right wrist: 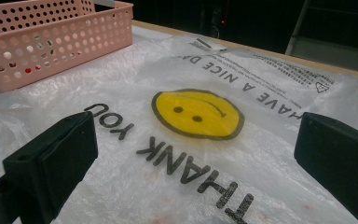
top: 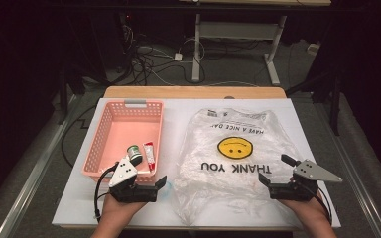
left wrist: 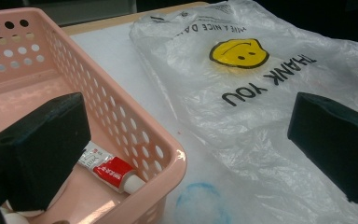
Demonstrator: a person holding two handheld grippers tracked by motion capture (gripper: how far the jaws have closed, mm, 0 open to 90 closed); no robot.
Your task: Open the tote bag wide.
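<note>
The high view looks forward and down from above the person's side, taking in the whole desk [top: 129, 208] and the floor beyond. The left tool [top: 161, 182] view sits low and close at the near corner of the basket [left wrist: 168, 154], facing across the bag [left wrist: 261, 116]. The right tool [top: 264, 179] view lies low over the bag, facing the basket's side. All three views share the bag's smiley [right wrist: 196, 113] and the basket.

Left gripper [top: 149, 184]: black body, blocky black jaws, grey three-cornered plate on top dotted with dark screw holes, black cable looped off its side. Right gripper [top: 273, 185]: same black body, grey plate, black knob, cable trailed behind. Forearms bare, no sleeves seen.
</note>
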